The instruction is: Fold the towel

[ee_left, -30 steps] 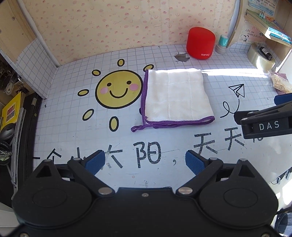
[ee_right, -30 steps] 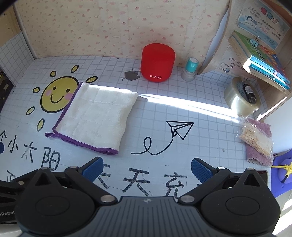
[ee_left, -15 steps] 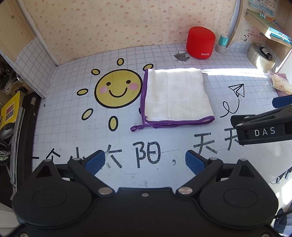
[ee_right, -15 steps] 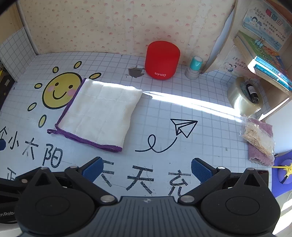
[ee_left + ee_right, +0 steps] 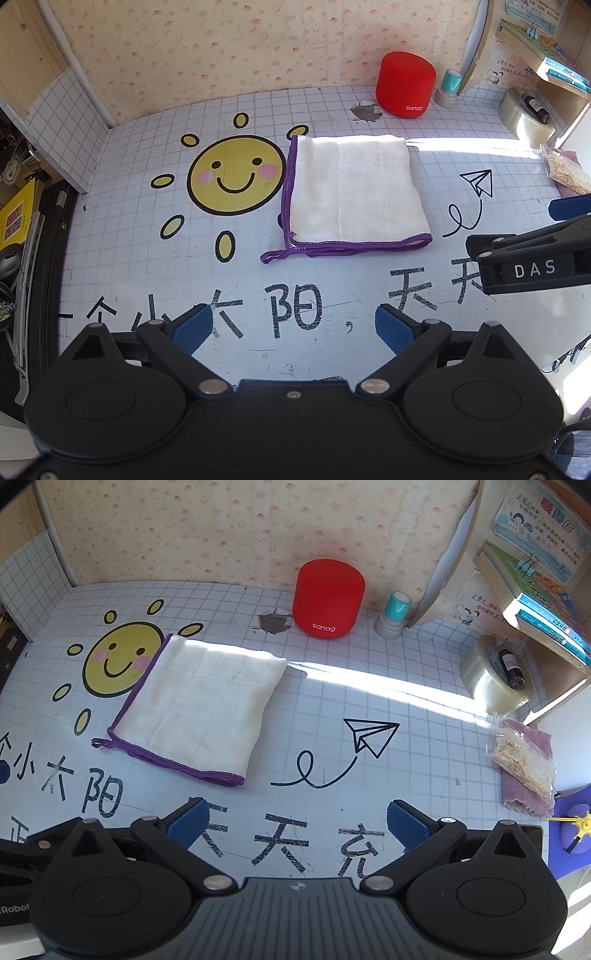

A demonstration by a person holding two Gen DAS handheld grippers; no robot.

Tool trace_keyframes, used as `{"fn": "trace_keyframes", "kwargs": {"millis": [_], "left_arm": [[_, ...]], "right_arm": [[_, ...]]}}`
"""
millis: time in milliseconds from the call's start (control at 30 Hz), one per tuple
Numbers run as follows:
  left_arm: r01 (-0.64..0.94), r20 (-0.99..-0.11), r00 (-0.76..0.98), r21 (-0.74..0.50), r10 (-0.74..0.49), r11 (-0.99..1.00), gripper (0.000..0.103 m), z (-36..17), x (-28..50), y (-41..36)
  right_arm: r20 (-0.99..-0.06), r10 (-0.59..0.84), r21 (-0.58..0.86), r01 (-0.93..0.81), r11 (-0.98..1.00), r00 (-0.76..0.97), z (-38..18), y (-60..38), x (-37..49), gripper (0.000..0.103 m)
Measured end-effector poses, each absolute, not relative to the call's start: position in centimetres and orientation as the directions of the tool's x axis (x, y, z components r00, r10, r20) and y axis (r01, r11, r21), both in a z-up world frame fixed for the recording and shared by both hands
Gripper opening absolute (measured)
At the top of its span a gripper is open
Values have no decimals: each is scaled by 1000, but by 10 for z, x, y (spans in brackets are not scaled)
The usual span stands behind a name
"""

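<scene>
The towel (image 5: 352,192) lies folded just right of the sun drawing (image 5: 233,174), apparently finished. Left gripper (image 5: 291,328) and right gripper (image 5: 295,821) hover near it, jaws released, empty; only withdrawal seems left.

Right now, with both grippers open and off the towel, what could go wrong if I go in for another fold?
1. The towel is already folded in layers; the left gripper might pinch only the top layer at the purple hem and peel it open.
2. A loose hem loop sticks out and could snag.
3. The right gripper sweeping far could bump the red speaker.
</scene>
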State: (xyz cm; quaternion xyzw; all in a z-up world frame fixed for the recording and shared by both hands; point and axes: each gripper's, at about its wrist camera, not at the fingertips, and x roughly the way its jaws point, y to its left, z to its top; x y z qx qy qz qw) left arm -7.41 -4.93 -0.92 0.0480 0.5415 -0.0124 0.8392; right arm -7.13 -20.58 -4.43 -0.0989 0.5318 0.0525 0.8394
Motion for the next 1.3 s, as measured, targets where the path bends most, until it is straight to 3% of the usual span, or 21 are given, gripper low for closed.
{"fn": "trace_keyframes", "kwargs": {"millis": [1300], "left_arm": [[79,-923,385,59,24,995,95,-15,-69,-45]], "right_arm": [[-912,-23,-127,-226,966,411,-52,-199,-69,103]]}}
